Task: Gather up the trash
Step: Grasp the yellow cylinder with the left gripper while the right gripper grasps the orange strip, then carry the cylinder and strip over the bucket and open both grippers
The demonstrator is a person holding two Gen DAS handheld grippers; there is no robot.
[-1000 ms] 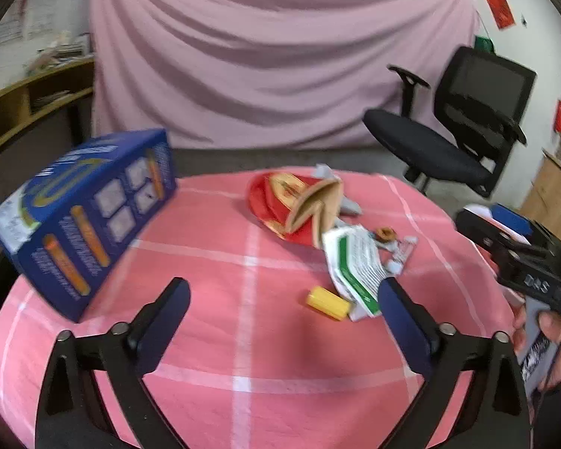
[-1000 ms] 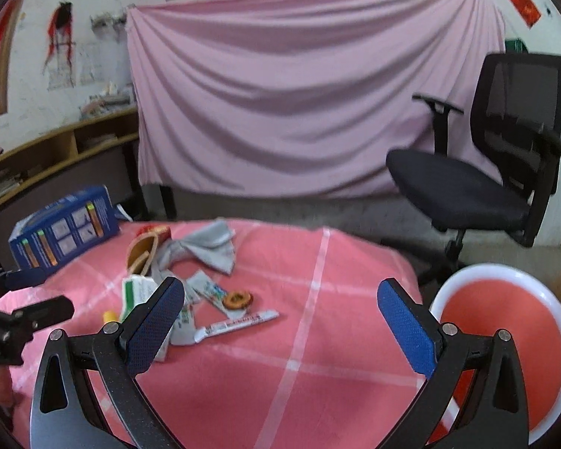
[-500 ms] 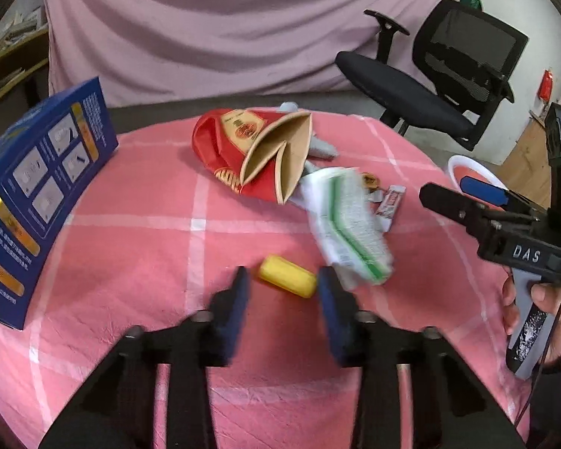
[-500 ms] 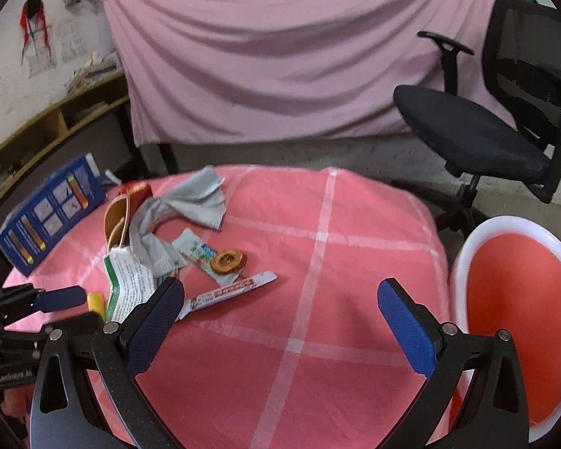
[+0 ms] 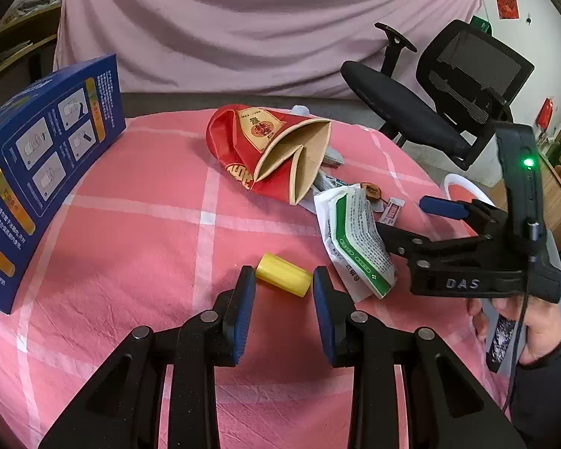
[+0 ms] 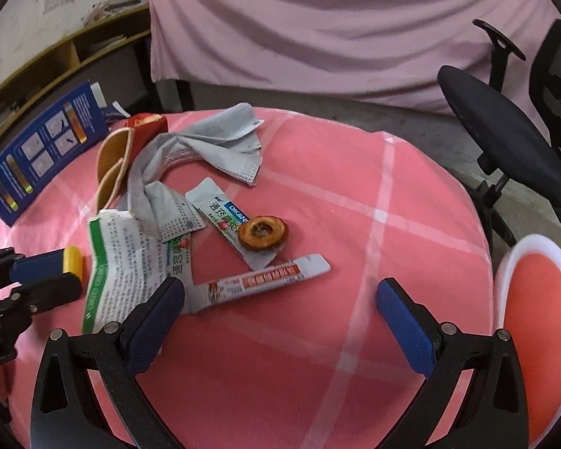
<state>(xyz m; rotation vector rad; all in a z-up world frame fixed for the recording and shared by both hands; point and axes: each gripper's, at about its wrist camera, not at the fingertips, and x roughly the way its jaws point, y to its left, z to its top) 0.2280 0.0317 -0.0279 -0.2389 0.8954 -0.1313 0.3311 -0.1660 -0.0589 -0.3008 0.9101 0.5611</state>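
The left gripper (image 5: 283,286) is bracketing the yellow cap (image 5: 283,280), fingers not yet clamped. Next: squeeze, lift. The right gripper (image 6: 280,321) is hovering spread, empty.

Count on the surface (image 6: 355,194): 1 yellow cylinder (image 5: 283,274); 1 crushed red paper cup (image 5: 276,153); 1 green-and-white packet (image 5: 359,239); 1 grey face mask (image 6: 205,149); 1 blue-labelled sachet (image 6: 224,217); 1 red-and-white sachet (image 6: 261,280); 1 brown ring-shaped piece (image 6: 262,232); 1 blue box (image 5: 37,172), at 9 o'clock. Off the surface: 1 office chair (image 5: 448,93); 1 red-and-white bin (image 6: 538,321).
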